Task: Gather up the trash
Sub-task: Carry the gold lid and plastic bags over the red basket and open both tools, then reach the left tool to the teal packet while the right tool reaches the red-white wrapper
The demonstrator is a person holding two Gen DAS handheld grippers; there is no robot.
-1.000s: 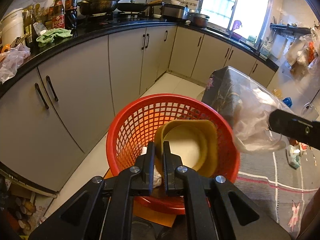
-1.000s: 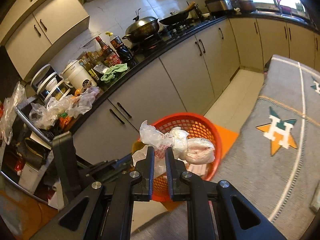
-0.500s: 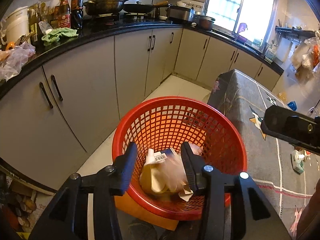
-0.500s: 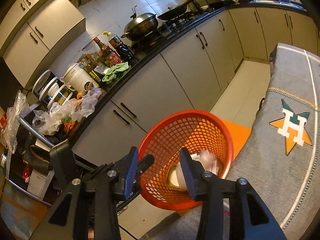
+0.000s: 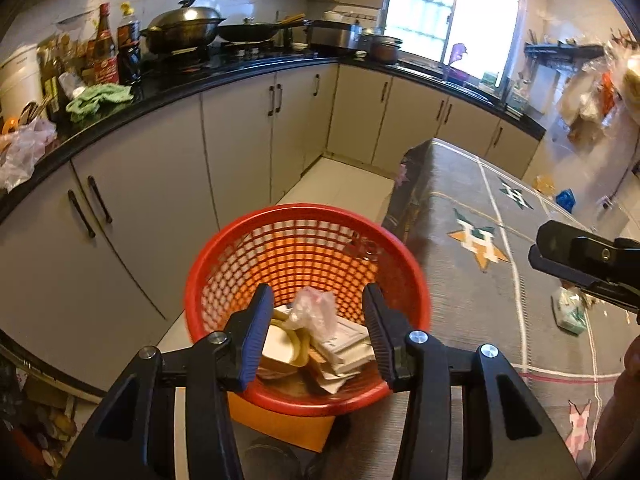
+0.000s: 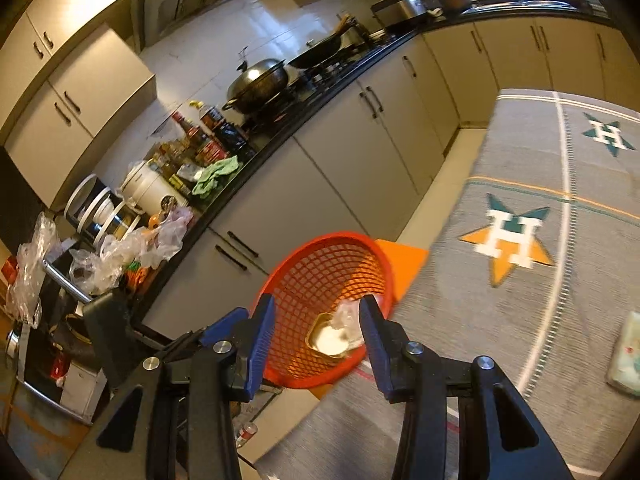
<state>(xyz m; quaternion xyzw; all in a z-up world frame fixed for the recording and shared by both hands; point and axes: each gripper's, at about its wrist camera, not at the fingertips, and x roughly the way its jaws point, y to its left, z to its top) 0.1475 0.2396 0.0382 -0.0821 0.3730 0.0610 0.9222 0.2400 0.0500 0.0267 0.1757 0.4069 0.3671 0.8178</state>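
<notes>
Left claw (image 5: 316,332) and right claw (image 6: 316,336) both spread, empty. Left view alone shows folded papers (image 5: 348,346) beside crinkled bag (image 5: 314,312) in red mesh basket (image 5: 304,256).

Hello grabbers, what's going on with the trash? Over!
Left gripper open, empty. Right gripper open, empty. Trash inside red basket. One packet left on table.

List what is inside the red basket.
Inside the red basket: a yellow tray, a crumpled clear plastic bag and white paper packaging. Anything beneath them is covered.
</notes>
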